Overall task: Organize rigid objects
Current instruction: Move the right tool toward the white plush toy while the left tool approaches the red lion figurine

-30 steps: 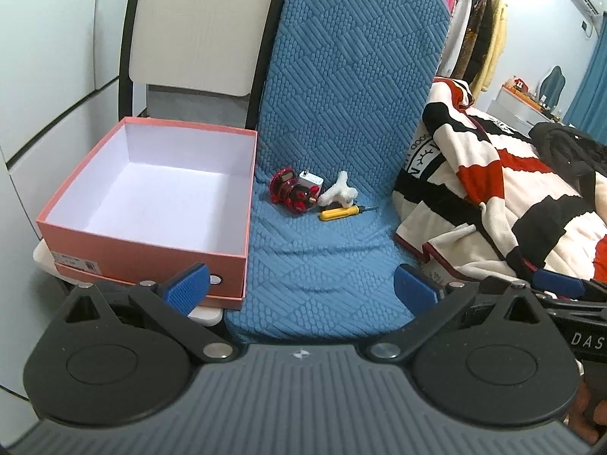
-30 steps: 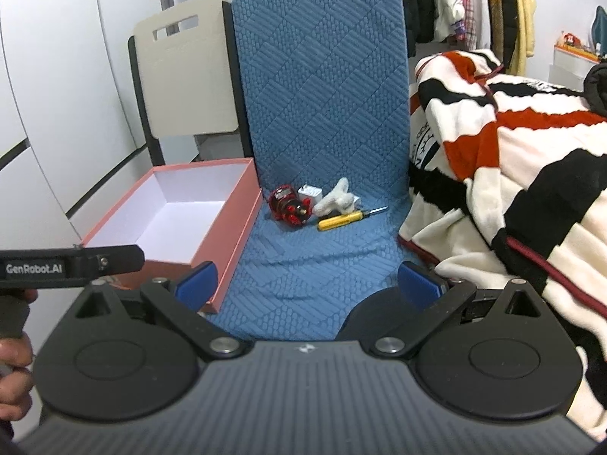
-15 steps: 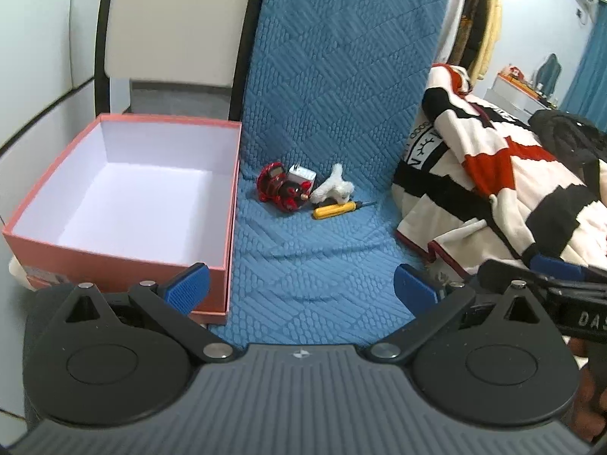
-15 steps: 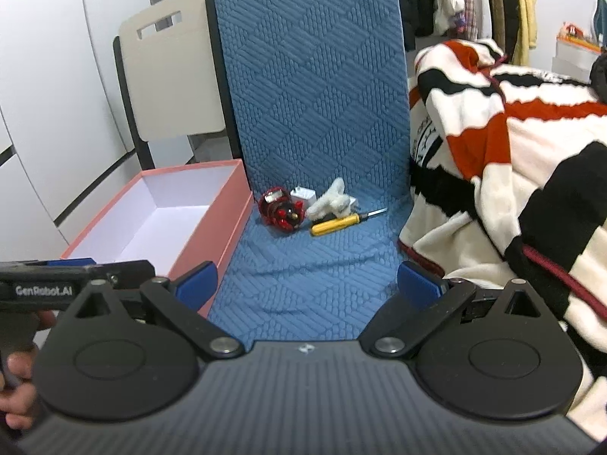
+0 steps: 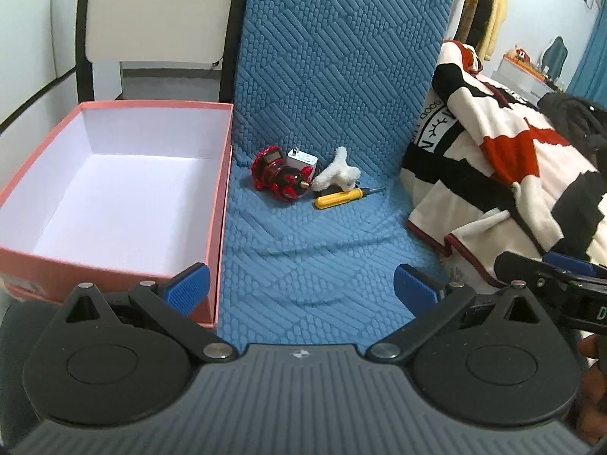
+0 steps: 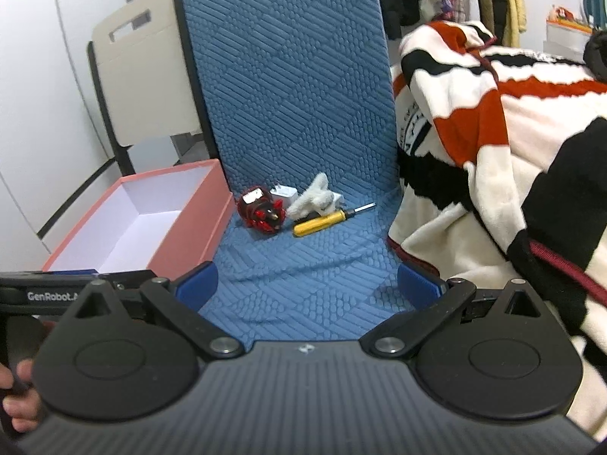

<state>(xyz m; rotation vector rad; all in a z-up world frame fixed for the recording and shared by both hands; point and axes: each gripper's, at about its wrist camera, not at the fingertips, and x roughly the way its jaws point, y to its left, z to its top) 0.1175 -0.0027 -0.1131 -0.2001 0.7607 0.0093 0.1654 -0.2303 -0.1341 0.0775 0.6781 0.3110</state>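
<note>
Now both closer than before. Left gripper (image 5: 301, 284) and right gripper (image 6: 309, 282) wide apart, empty. Screwdriver (image 6: 320, 222) and red toy (image 6: 262, 212) lie ahead, pink box (image 5: 218, 174) left.

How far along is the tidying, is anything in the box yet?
Nothing looks done: the pink box is empty. Nothing is in hand either; the left claw and right claw are both open. Left to move: the red toy, white charger, fluffy white piece and yellow screwdriver, all on the blue cushion.
</note>
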